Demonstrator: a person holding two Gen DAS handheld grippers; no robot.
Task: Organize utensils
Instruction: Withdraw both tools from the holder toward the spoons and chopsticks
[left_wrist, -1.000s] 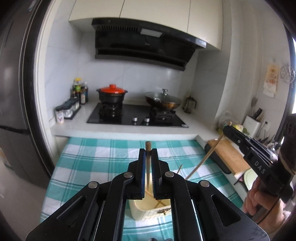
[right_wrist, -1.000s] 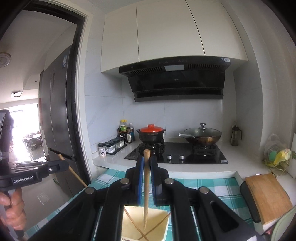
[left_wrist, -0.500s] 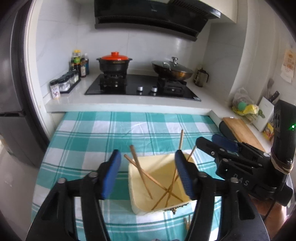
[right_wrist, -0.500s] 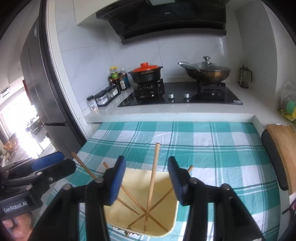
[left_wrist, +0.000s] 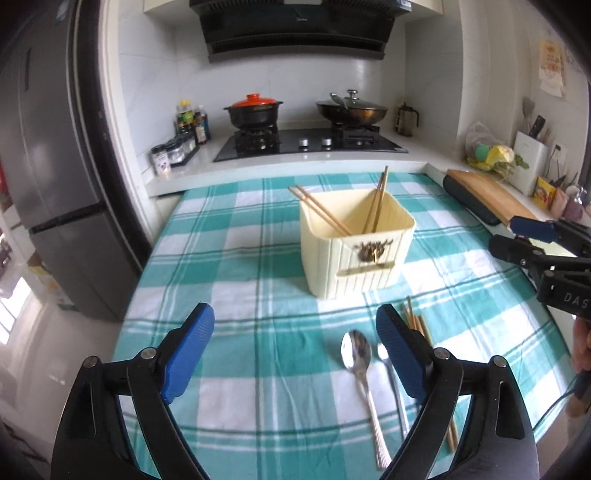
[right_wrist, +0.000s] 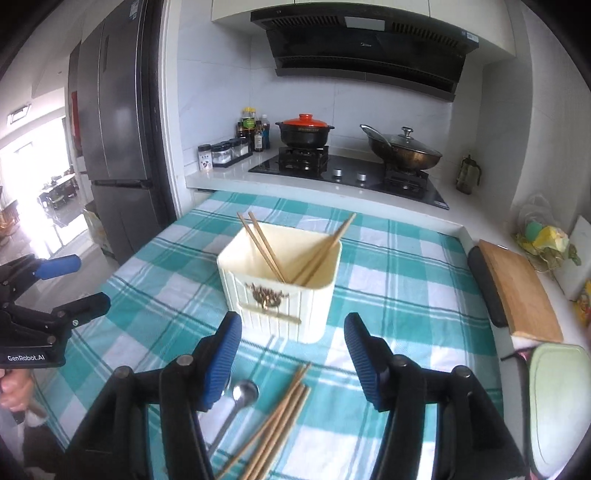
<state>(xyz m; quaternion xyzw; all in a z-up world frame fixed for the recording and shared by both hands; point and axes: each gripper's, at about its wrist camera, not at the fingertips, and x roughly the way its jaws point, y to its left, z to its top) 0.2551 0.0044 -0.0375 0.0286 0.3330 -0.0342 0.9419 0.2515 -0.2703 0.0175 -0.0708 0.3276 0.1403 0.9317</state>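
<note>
My left gripper (left_wrist: 295, 347) hangs over the checked tablecloth (left_wrist: 236, 266) with nothing between its jaws, which are opening wide. Just inside its right-hand pad lie two steel spoons (left_wrist: 356, 356), bowls toward the holder: light, rigid and, I judge, slippery, so I would pinch one across the flat of its handle. Ahead and slightly right stands the cream holder (left_wrist: 356, 240), four chopsticks (left_wrist: 376, 205) already leaning in it. My right gripper (right_wrist: 291, 356), also opening and empty, straddles the loose chopsticks (right_wrist: 280, 417) lying below it; thin, stiff wood, best taken mid-length.
</note>
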